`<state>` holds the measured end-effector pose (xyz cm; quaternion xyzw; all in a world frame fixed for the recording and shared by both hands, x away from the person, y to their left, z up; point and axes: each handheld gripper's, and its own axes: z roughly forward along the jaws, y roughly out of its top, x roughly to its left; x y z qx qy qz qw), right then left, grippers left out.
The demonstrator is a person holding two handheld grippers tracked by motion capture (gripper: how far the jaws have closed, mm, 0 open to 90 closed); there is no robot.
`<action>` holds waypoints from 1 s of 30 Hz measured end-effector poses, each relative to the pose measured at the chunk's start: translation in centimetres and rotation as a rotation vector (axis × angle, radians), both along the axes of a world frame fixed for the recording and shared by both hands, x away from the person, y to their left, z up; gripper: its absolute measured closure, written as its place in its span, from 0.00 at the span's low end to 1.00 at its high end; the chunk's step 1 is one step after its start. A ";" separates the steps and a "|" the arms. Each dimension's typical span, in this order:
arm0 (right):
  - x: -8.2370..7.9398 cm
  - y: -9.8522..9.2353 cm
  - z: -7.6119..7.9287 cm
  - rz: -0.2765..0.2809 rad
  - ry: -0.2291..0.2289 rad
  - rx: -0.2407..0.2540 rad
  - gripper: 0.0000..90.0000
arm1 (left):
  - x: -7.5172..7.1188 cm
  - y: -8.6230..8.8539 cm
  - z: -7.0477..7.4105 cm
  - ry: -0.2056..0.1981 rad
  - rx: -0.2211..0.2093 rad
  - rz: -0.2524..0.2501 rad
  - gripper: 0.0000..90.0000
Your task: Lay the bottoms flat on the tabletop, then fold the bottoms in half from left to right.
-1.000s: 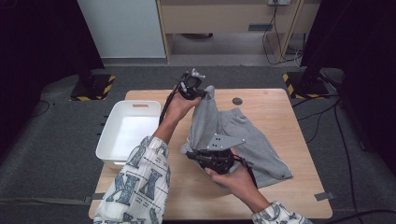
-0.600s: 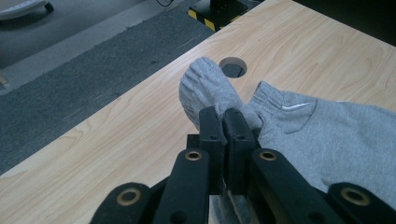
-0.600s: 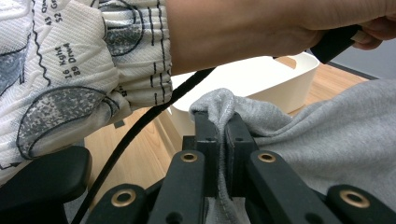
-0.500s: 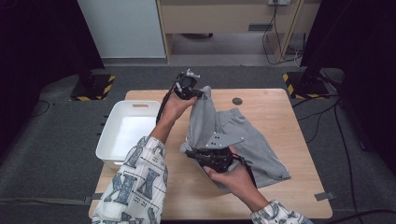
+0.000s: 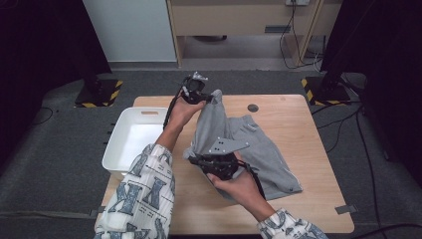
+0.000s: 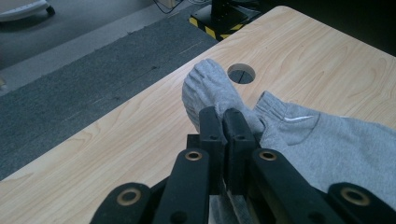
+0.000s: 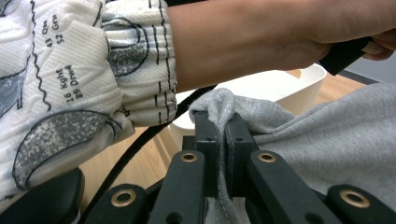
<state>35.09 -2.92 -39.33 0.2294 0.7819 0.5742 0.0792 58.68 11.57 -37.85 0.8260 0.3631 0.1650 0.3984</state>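
A grey garment, apparently a pair of sweat shorts, lies partly spread on the wooden table and is partly lifted between the two grippers. Left gripper: jaws clamped tight on a bunched corner of the cloth, which sticks out just past the jaw tips in the left gripper view and hangs above the table's far edge. Beyond those tips, a round cable hole is cut in the tabletop; to the jaws' right, a ribbed hem of the garment with a white stripe rests on the wood. Right gripper: jaws likewise closed on a folded edge of the cloth, which runs up between them and drapes over their tips in the right gripper view. The cloth stretches as a raised fold from one gripper to the other. Past the right gripper's jaws cross the person's left forearm and patterned sleeve, and behind them stands a white bin, just beside the table's left edge. The rest of the garment spreads flat toward the table's right side.
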 end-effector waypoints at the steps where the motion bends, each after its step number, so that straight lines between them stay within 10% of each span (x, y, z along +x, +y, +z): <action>1: 0.1 0.2 0.0 -0.004 -0.001 0.002 0.97 | 0.0 0.1 0.1 -0.002 -0.004 0.001 0.97; 30: -0.3 3.8 0.3 0.000 0.000 0.037 0.97 | -0.3 3.7 0.6 0.001 -0.005 0.005 0.97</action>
